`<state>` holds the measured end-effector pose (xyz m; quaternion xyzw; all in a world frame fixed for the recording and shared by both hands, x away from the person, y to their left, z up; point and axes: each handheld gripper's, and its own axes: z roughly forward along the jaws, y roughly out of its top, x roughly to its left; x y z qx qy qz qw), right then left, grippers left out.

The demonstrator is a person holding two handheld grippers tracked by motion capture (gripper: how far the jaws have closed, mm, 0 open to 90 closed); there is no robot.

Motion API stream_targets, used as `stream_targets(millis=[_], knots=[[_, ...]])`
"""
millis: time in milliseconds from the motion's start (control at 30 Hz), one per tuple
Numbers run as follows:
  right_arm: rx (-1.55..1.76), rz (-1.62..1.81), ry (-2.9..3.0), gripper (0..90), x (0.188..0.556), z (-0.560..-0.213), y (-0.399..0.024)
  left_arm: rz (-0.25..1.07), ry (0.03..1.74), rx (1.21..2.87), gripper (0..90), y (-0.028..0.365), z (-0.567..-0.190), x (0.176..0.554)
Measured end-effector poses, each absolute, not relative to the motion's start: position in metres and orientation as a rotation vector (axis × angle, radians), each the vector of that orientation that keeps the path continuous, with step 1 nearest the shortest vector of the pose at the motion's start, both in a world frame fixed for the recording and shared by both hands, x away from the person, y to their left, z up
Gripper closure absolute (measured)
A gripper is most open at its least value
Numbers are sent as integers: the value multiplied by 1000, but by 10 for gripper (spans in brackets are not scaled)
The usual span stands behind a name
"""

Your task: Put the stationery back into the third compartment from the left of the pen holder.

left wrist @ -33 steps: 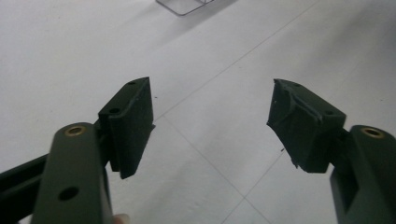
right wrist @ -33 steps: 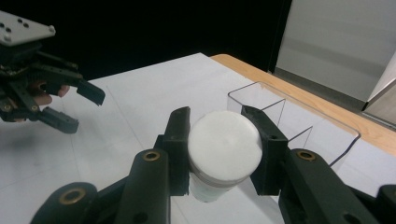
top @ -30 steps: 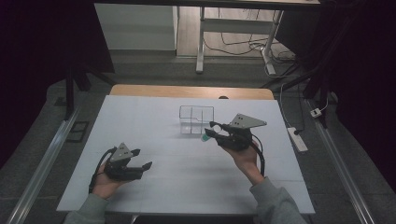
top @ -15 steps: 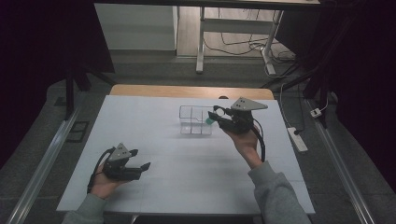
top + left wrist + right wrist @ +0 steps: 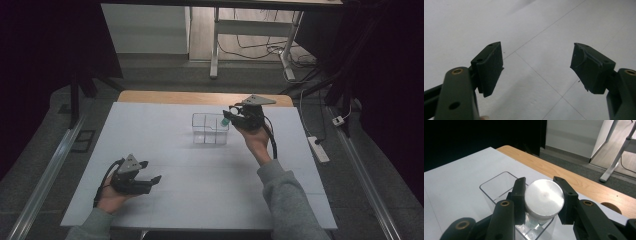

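Showing flat silver cap [image 5: 544, 197], clear glassy body, teal tint.

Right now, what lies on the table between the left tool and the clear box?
Nothing: in the high view, bare white table lies between the left tool and the clear box.

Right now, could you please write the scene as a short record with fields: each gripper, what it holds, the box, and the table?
right gripper: shut on the small bottle, held above the clear box
small bottle: round silver cap, clear body, teal part seen from the high view
clear box: transparent, with compartments, open top, standing on the table
left gripper: open, nothing between its jaws, low over the table near the front left
table: white surface, wooden edge at the far side
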<state>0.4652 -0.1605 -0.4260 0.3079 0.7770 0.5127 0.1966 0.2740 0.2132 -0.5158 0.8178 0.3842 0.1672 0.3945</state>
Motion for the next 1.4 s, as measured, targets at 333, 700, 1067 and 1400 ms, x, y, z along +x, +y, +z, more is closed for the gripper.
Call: stream_targets(millis=[333,700,1067,1400], knots=[[880,1449,2177,449,462,-430,-162,426,979,2076,253,213,-516,274],[860,1469,2207,391,423,-439,-194,419,975,2089,250,212,-518,277],[888,1429,2240,380,365,-460,-256,398,989,2072,251,214,-517,277],[916,1372,2276,369,330,-483,-293,403,992,2063,251,215,-516,275]])
